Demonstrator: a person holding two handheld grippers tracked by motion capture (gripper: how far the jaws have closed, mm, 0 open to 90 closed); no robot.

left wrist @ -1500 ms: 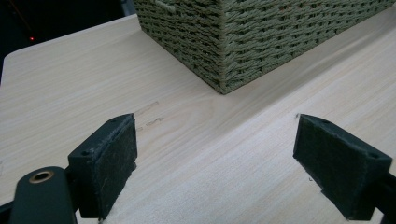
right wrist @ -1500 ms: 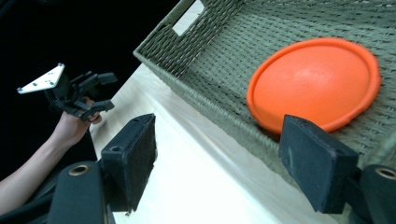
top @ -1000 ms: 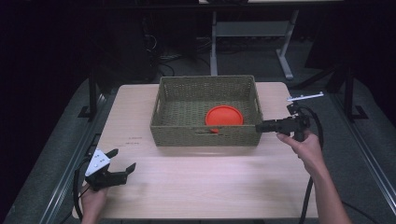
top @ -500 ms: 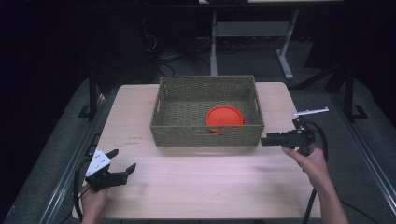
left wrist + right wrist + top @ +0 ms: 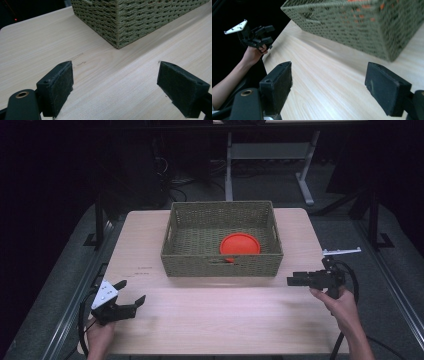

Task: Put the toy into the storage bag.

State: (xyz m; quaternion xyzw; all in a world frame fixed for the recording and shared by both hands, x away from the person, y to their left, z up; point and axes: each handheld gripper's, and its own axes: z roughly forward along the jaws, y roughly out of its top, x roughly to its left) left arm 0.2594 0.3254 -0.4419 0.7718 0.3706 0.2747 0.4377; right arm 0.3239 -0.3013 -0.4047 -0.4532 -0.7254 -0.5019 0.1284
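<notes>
Here the left gripper (image 5: 131,297) hovers low over the near-left corner of the wooden table (image 5: 225,320), jaws spread wide and empty. The woven basket (image 5: 222,265) stands ahead of it, holding an orange disc (image 5: 240,244). The right gripper (image 5: 295,280) sits just off the basket's near-right corner, its jaws wide apart and empty.

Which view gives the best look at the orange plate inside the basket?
The high view: it looks down into the basket and shows the orange plate nearly whole. The right gripper view shows orange flecks through the weave; the left gripper view shows the basket's outer wall.
</notes>
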